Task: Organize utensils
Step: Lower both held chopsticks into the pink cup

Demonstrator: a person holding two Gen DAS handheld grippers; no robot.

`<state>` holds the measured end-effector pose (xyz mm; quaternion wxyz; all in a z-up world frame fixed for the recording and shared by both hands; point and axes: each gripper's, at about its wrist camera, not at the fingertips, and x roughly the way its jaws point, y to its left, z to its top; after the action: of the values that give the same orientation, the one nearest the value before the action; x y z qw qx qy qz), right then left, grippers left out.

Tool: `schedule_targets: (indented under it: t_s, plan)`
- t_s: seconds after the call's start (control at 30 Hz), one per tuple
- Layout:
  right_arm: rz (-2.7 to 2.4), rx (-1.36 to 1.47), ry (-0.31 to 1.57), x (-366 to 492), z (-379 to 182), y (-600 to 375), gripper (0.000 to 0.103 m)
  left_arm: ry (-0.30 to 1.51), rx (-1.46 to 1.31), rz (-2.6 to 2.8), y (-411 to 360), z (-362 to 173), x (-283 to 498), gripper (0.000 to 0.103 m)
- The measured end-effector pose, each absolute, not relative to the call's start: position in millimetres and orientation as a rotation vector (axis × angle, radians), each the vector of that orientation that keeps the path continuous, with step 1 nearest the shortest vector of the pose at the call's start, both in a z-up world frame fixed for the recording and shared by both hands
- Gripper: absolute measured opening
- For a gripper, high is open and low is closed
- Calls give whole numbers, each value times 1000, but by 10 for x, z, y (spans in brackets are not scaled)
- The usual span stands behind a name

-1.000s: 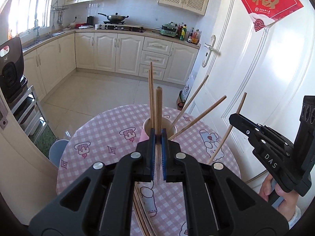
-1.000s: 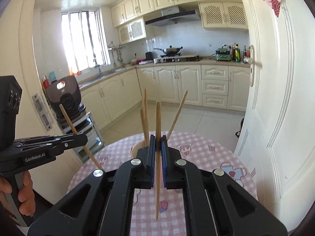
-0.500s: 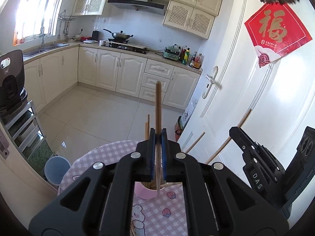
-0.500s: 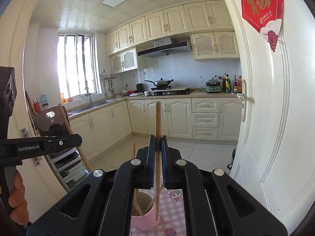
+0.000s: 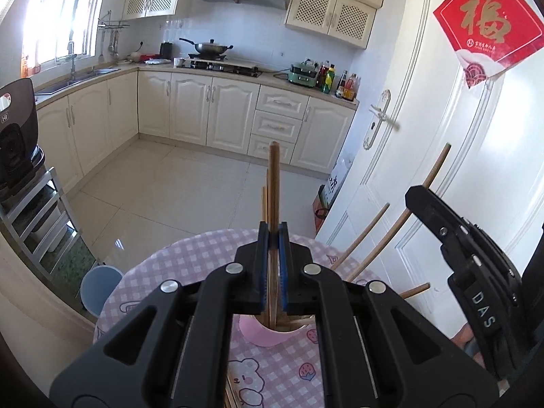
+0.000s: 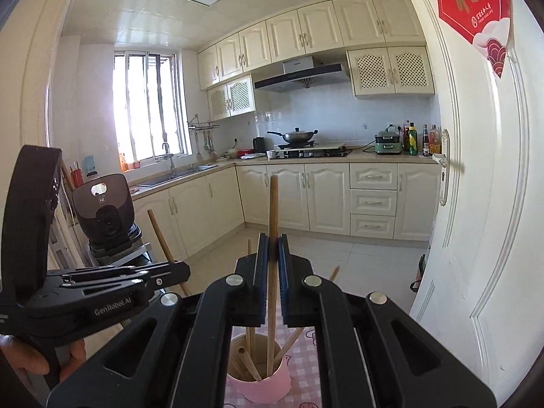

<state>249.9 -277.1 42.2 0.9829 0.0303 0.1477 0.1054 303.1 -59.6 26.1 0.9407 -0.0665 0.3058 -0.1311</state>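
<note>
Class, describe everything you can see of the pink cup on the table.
The pink cup is a round, smooth, open-topped holder, plastic by its look, with a paler inside. It stands upright on the pink checked tablecloth. Several wooden chopsticks lean inside it, some fanning out over the rim. The right gripper, shut on a chopstick, holds its lower end down in the cup. The left gripper holds another upright over the cup. The grippers hide much of the rim.

Wok (image 5: 211, 47) on stove; red paper sign (image 5: 487, 30) on white door (image 5: 425, 156); blue bin (image 5: 98, 289) on floor.
</note>
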Motion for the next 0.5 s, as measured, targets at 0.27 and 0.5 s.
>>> schedule_targets:
  t_s: [0.27, 0.5]
  plan:
    - [229, 66, 347, 2502, 306, -2786, 5, 667, -108, -287, -622, 23, 3016, 6]
    - [241, 80, 376, 2469, 309, -2822, 5, 708, -117, -287, -629, -3, 2980, 7]
